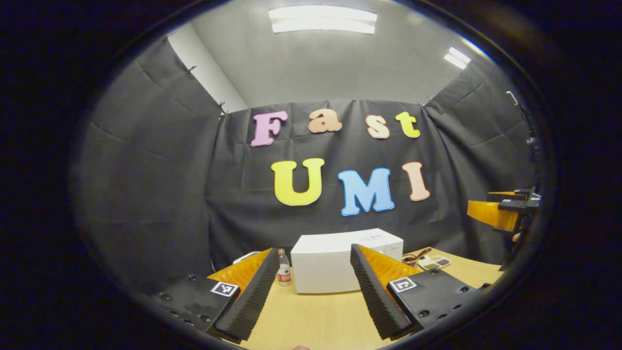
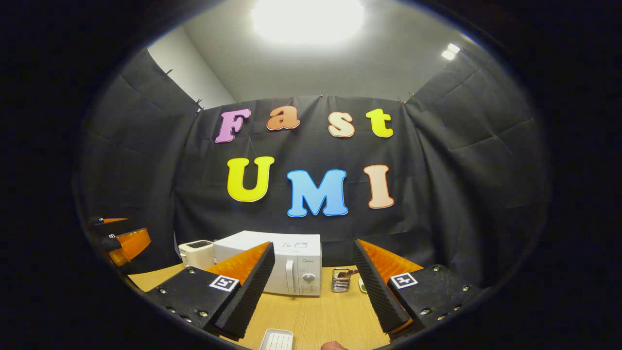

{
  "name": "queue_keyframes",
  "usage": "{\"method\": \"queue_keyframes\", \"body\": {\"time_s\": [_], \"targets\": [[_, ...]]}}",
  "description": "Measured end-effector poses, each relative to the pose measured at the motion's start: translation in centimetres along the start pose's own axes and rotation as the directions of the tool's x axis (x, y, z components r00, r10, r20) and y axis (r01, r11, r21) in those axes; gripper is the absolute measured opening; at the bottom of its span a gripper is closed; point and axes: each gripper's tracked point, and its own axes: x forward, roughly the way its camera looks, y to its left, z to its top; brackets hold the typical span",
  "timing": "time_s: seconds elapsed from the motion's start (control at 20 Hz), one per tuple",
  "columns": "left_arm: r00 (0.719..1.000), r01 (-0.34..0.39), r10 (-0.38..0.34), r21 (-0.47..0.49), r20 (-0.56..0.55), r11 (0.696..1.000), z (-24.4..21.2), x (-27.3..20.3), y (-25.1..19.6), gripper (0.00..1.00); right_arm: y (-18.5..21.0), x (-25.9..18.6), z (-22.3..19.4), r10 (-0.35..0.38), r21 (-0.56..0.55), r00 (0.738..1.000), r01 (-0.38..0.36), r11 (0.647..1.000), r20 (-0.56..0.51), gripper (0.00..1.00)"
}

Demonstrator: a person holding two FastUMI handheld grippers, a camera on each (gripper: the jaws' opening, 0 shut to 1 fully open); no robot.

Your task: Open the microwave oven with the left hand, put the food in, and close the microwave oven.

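at the far side of the table (image 2: 316, 316), against the cloth wall, stands the microwave (image 2: 291, 262), door shut, its upright handle and dial facing the right gripper view. in the left gripper view the same microwave (image 1: 335, 265) shows a plain side, with a bottle (image 1: 284, 270) just beside it on its left.

both grippers hang well short of it and hold nothing. the left gripper (image 1: 311, 291) has its fingers spread wide; the right gripper (image 2: 313, 291) is likewise wide. a toaster (image 2: 197, 253) sits to the left of the microwave in the right gripper view, a small metal holder (image 2: 341, 280) to the right, and a white dish (image 2: 277, 340) lies near the front edge. i cannot tell which item is the food.

the step in hand looks like the reach for the door, nothing begun. to do it well, the left gripper should come round to the door face, since it now looks at a side without a handle. line the fingers either side of the upright bar, close on it squarely, then pull along the hinge arc rather than straight back, so the light oven does not slide. keep clear of the bottle on the way in.
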Motion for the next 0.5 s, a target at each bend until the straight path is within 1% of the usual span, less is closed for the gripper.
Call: {"method": "queue_keyframes", "body": {"time_s": [0.05, 0.15, 0.2, 0.25, 0.3, 0.35, 0.4, 0.5], "targets": [[1.000, -0.004, 0.004, -0.005, 0.001, 1.000, 0.0, -0.1, 0.2, 1.00, 0.0, 0.0, -0.1, 0.000, 0.000, 1.000, 0.000, 1.000, -0.003, 0.97], [1.000, -0.005, 0.005, -0.007, 0.002, 1.000, 0.0, -0.1, 0.5, 1.00, -0.1, -0.1, 0.1, -0.011, -0.006, 1.000, 0.011, 1.000, -0.002, 0.97], [1.000, -0.004, 0.004, -0.003, 0.003, 1.000, -0.1, -0.2, 0.6, 0.97, -0.1, -0.2, 0.3, -0.016, -0.006, 1.000, 0.016, 1.000, 0.005, 0.98], [1.000, 0.000, 0.000, 0.003, 0.002, 1.000, -0.1, -0.4, 0.6, 1.00, 0.1, -0.2, 0.7, -0.017, -0.006, 1.000, 0.017, 1.000, 0.016, 0.98], [1.000, 0.001, -0.001, 0.009, 0.003, 1.000, -0.1, -0.5, 0.7, 1.00, 0.2, -0.2, 1.0, -0.017, -0.011, 1.000, 0.018, 1.000, 0.024, 0.97], [1.000, 0.003, -0.003, 0.014, 0.005, 1.000, 0.0, -0.6, 0.9, 0.93, 0.3, -0.2, 1.1, -0.019, -0.018, 0.999, 0.019, 1.000, 0.026, 0.98], [1.000, 0.006, -0.006, 0.016, 0.008, 1.000, 0.0, -0.7, 0.9, 0.97, 0.4, -0.1, 1.0, -0.017, -0.024, 0.999, 0.018, 1.000, 0.027, 0.97], [1.000, 0.011, -0.011, 0.018, 0.016, 1.000, 0.4, -0.9, 0.9, 0.97, 0.7, 0.0, 1.1, -0.010, -0.022, 0.999, 0.011, 1.000, 0.030, 0.97]]}}
